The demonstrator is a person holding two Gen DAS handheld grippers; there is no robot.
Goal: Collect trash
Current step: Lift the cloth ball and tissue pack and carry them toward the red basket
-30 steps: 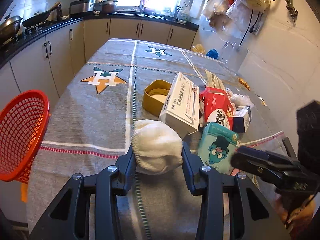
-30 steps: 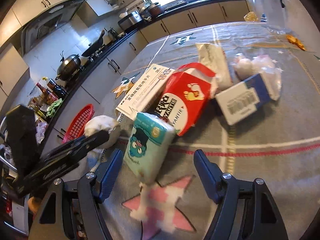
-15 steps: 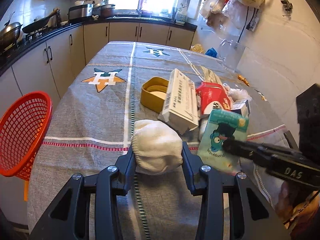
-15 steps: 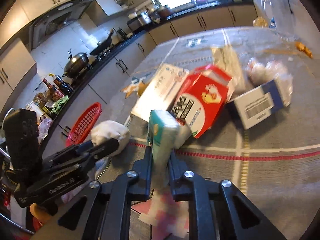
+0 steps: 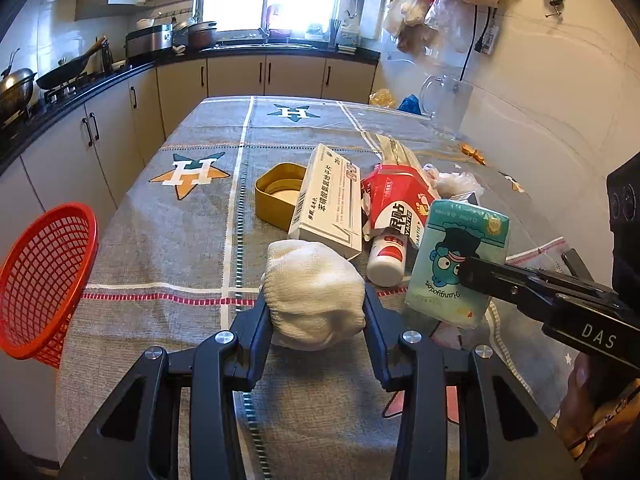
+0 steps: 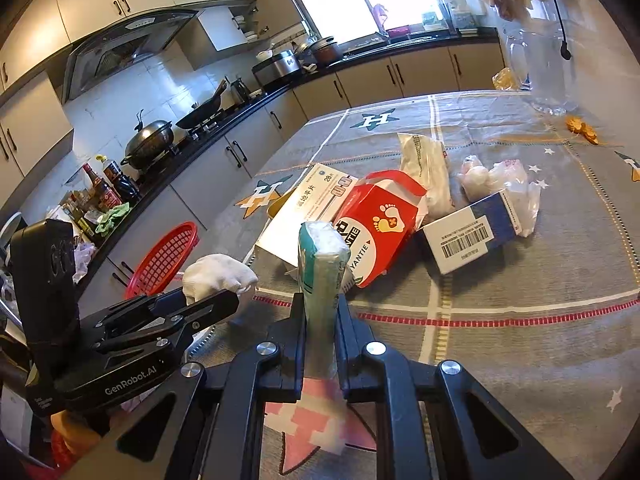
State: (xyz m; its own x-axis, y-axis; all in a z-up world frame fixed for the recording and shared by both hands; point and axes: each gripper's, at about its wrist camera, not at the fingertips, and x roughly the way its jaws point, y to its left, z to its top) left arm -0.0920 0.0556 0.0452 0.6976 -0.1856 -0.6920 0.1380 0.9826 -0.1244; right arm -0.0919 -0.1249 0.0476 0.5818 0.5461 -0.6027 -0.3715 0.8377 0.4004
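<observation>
My left gripper (image 5: pixel 316 312) is shut on a balled white cloth (image 5: pixel 314 292), held just above the tablecloth. At the right of the same view my right gripper (image 6: pixel 320 312) is shut on a teal tissue pack (image 6: pixel 322 264) with a cartoon face (image 5: pixel 456 264), lifted off the table and pinched thin between the pads. Behind them lies a heap of trash: a white medicine box (image 5: pixel 328 204), a torn red carton (image 5: pixel 396 200), a white bottle (image 5: pixel 388 256), a blue and white box (image 6: pixel 468 232), a crumpled plastic bag (image 6: pixel 500 176) and a gold tin (image 5: pixel 276 192).
A red mesh basket (image 5: pixel 40 280) hangs off the table's left edge. The grey tablecloth (image 5: pixel 176 232) with star marks runs back toward cabinets. A glass jug (image 5: pixel 448 108) stands at the far right by the wall. Orange scraps (image 5: pixel 472 152) lie near it.
My right gripper went from open around the tissue pack to shut on it and lifted it. The left gripper with the cloth drew back slightly from the heap.
</observation>
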